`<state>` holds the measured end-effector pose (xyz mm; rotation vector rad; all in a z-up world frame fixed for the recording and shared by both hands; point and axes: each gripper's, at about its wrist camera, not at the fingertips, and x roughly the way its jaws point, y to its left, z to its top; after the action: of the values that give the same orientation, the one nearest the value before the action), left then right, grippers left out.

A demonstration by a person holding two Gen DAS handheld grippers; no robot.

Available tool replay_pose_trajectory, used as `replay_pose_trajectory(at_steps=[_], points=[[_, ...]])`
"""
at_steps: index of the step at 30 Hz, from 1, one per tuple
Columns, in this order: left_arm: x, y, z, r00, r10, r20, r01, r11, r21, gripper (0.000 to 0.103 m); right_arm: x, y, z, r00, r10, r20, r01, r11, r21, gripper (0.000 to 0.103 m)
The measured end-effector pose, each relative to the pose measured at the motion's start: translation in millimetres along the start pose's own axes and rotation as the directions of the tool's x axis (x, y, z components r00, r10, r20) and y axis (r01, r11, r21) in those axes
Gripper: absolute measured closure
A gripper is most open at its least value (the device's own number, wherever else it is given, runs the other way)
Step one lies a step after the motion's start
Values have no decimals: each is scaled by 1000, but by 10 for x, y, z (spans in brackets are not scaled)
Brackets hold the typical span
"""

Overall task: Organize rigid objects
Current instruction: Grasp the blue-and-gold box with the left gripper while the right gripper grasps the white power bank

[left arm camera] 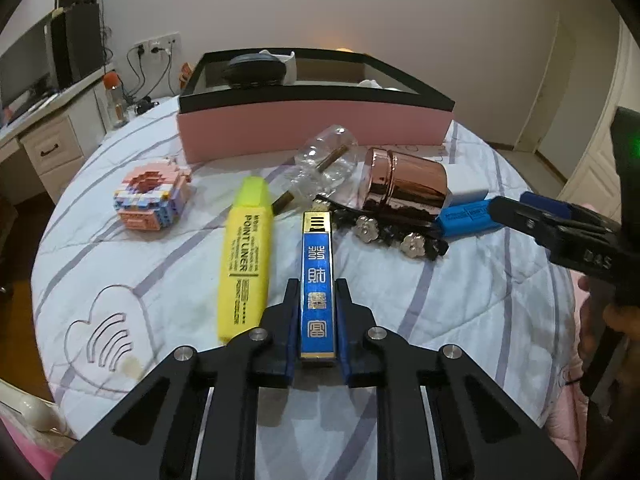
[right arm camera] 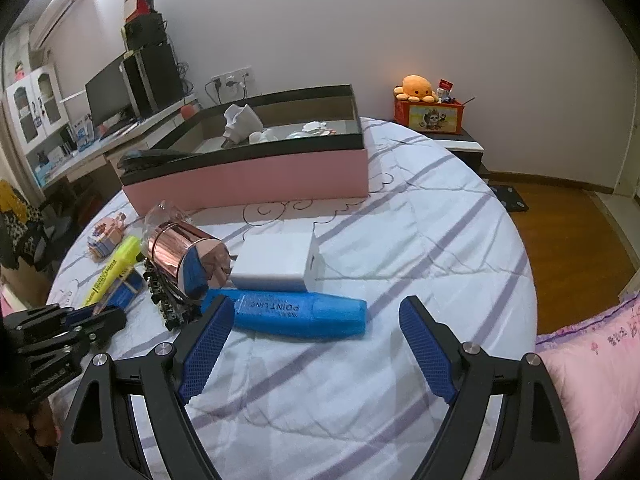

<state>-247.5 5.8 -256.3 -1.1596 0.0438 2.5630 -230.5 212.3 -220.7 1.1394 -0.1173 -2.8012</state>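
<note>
Striped bed (right arm camera: 400, 208) carries two highlighters, yellow (left arm camera: 245, 256) and blue (right arm camera: 300, 312), one copper jar (left arm camera: 404, 188), one pink box (left arm camera: 312, 128). Left gripper (left arm camera: 317, 292) is clamped on one blue lighter (left arm camera: 317, 280); right gripper (right arm camera: 316, 344) gapes wide, holding nothing.

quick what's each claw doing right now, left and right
Left claw: closed on the blue and gold bar.
Right claw: open, holding nothing; the blue highlighter lies just beyond it.

White wall (right arm camera: 400, 20), wood floor (right arm camera: 568, 240), desk (left arm camera: 52, 136) w/ monitor (left arm camera: 24, 68).
</note>
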Motion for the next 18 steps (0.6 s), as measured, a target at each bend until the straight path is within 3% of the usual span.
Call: replay_pose_trajectory(at_steps=[4, 7, 18], points=[[-40, 28, -39, 1000, 13, -4, -13, 1000, 16, 88, 42, 48, 90, 1000, 7, 16, -7, 1000, -1, 17], [-42, 45, -40, 1000, 13, -8, -13, 1000, 14, 86, 208, 151, 158, 998, -47, -28, 46, 997, -62, 17], [46, 15, 10, 1000, 20, 9, -20, 999, 42, 86, 539, 251, 279, 991, -21, -128, 8, 995, -99, 17]])
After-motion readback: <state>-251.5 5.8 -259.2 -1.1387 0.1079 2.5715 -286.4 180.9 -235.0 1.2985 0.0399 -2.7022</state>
